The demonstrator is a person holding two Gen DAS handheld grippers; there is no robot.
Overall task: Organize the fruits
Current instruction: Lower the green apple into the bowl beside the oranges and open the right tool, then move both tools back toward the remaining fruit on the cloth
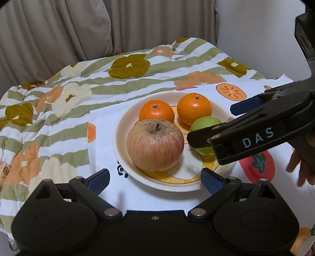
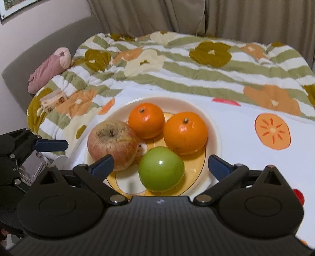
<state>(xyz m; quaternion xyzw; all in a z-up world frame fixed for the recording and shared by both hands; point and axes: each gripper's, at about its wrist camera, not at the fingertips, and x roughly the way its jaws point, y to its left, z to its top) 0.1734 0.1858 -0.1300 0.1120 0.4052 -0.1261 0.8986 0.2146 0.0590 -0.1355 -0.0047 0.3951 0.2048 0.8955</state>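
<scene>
Blue pads: right gripper [image 2: 159,165] spread wide around the green apple [image 2: 161,169], not pressing it; left gripper [image 1: 155,178] spread too, empty.
Fruit: green apple, red apple [image 2: 112,144] and two oranges [image 2: 146,120] grouped on the cream plate [image 2: 214,130], probably gathered for tidiness.
Surface: fruit-print cloth [image 2: 246,153] over a floral quilt [image 2: 177,65].
Room: beige curtains [image 2: 196,15] behind.
</scene>
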